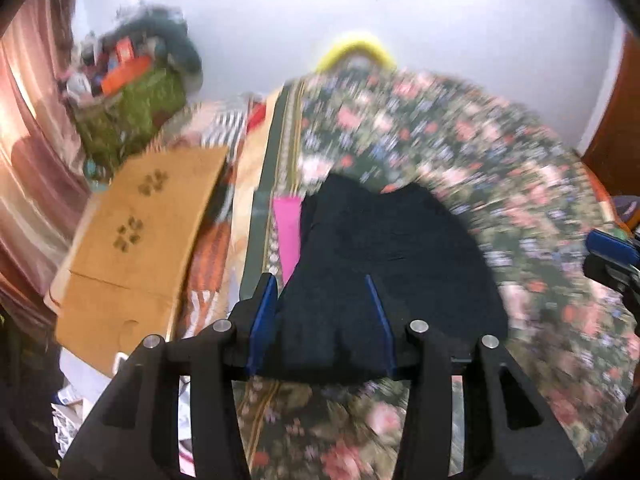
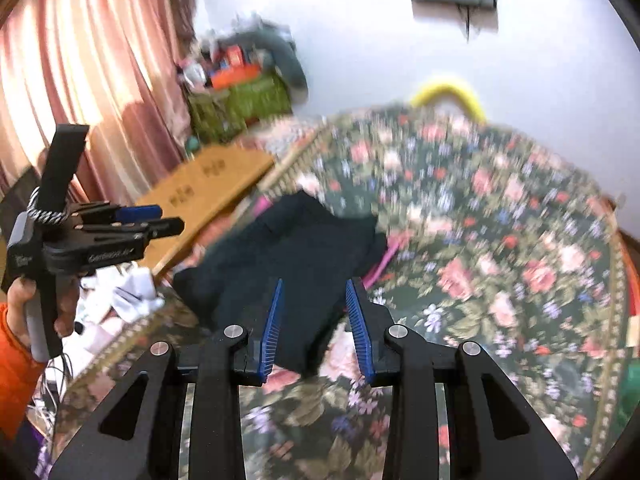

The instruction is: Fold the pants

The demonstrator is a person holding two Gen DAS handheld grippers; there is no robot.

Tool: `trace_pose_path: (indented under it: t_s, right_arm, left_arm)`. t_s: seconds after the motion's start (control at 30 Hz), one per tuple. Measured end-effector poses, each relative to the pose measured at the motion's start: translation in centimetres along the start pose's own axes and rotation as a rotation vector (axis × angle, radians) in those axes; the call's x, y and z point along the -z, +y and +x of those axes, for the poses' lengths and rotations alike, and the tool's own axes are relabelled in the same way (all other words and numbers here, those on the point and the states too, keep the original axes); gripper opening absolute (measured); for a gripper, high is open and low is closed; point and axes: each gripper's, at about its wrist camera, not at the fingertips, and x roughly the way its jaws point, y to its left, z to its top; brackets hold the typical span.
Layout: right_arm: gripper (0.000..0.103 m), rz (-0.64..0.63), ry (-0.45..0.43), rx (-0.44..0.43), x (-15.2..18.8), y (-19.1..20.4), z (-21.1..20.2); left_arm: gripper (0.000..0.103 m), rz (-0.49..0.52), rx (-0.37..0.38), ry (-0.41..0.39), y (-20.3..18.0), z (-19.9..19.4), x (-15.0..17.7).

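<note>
The left wrist view shows us our left gripper (image 1: 322,320) with its blue-padded black jaws standing apart, and the near edge of the dark navy folded pants (image 1: 384,264) lies between and under them. Whether the pads press the cloth we cannot tell, as motion blur softens the picture. The pants lie on the green floral bedspread (image 1: 460,148), towards its left side, with a strip of pink cloth (image 1: 288,228) peeping out just beside them. Further left a flat brown cardboard box (image 1: 132,248) lies near the bed's edge, before pink striped curtains (image 1: 36,184).

In the right wrist view our right gripper (image 2: 316,324) hovers with its blue pads partly open over the near corner of the pants (image 2: 288,248), and nothing is clamped between them. At the left edge a hand (image 2: 24,300) in an orange sleeve (image 2: 16,376) holds the left gripper (image 2: 160,220), well to the side of the pants.
</note>
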Motion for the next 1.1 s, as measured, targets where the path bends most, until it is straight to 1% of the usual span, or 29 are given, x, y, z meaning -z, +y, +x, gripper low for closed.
trace_pose_path:
  t_s: [0.1,0.2,0.27,0.4,0.53,0.6,0.67,0.73,0.77,0.8,0.83,0.87,0.9,0.93,0.97,1.0,1.03,1.07,1.1]
  right_arm:
    - [0.029,-0.023,-0.104,-0.013,-0.4,2.0,-4.9]
    - [0.029,-0.049,-0.207,-0.024,-0.5,4.1,-10.1]
    - [0.029,-0.068,-0.282,-0.03,-0.2,5.7,-13.9]
    - [0.029,-0.106,-0.393,-0.044,1.0,8.8,-19.8]
    - [0.029,-0.138,-0.473,-0.052,2.6,11.3,-23.8]
    - [0.029,-0.14,-0.506,-0.063,3.4,12.5,-25.5]
    - [0.029,-0.146,-0.532,-0.052,4.1,13.3,-26.7]
    - [0.029,-0.149,-0.549,-0.039,4.7,14.0,-27.4]
    - [0.031,-0.152,-0.551,-0.036,4.9,14.2,-27.5]
    - [0.033,-0.158,-0.553,-0.032,5.1,14.5,-27.6]
    - [0.038,-0.159,-0.554,-0.02,5.2,14.7,-27.5]
    - [0.044,-0.157,-0.557,-0.003,5.3,14.7,-27.3]
    - [0.049,-0.158,-0.556,0.013,5.4,14.9,-27.3]
    - [0.061,-0.159,-0.554,0.027,5.6,15.0,-27.3]
    - [0.073,-0.153,-0.554,0.044,5.6,15.0,-27.2]
    - [0.079,-0.148,-0.556,0.052,5.7,15.0,-27.2]
    - [0.086,-0.141,-0.561,0.057,5.7,15.1,-27.2]
    - [0.091,-0.131,-0.566,0.063,5.8,15.0,-27.4]
    - [0.093,-0.123,-0.569,0.067,5.8,15.0,-27.5]
  left_arm:
    - [0.045,0.006,0.03,-0.094,-1.0,-6.4,0.4]
    - [0.045,0.03,0.037,-0.209,-2.4,-13.3,1.3]
    - [0.045,0.032,0.053,-0.29,-3.4,-18.0,2.4]
    - [0.045,0.014,0.076,-0.419,-4.6,-25.3,4.7]
    - [0.045,0.004,0.077,-0.522,-5.5,-30.9,7.3]
    - [0.045,0.003,0.068,-0.56,-5.9,-33.1,8.7]
    - [0.045,0.003,0.041,-0.595,-6.4,-34.8,10.1]
    - [0.05,-0.005,0.043,-0.612,-6.4,-36.0,11.3]
    - [0.054,-0.014,0.046,-0.619,-6.4,-36.5,11.8]
    - [0.056,-0.025,0.043,-0.625,-6.4,-36.9,12.1]
    - [0.057,-0.028,0.043,-0.628,-6.5,-37.1,12.4]
    - [0.061,-0.026,0.043,-0.63,-6.6,-37.3,12.7]
    - [0.069,-0.026,0.032,-0.634,-6.7,-37.6,12.9]
    - [0.074,-0.031,0.012,-0.645,-6.8,-37.8,13.2]
    - [0.082,-0.031,0.003,-0.654,-6.9,-37.9,13.4]
    - [0.089,-0.034,0.004,-0.666,-6.9,-38.2,13.7]
    - [0.093,-0.038,0.007,-0.668,-6.8,-38.2,13.9]
    - [0.098,-0.048,0.006,-0.672,-6.7,-38.3,14.1]
    - [0.099,-0.054,0.006,-0.675,-6.7,-38.3,14.3]
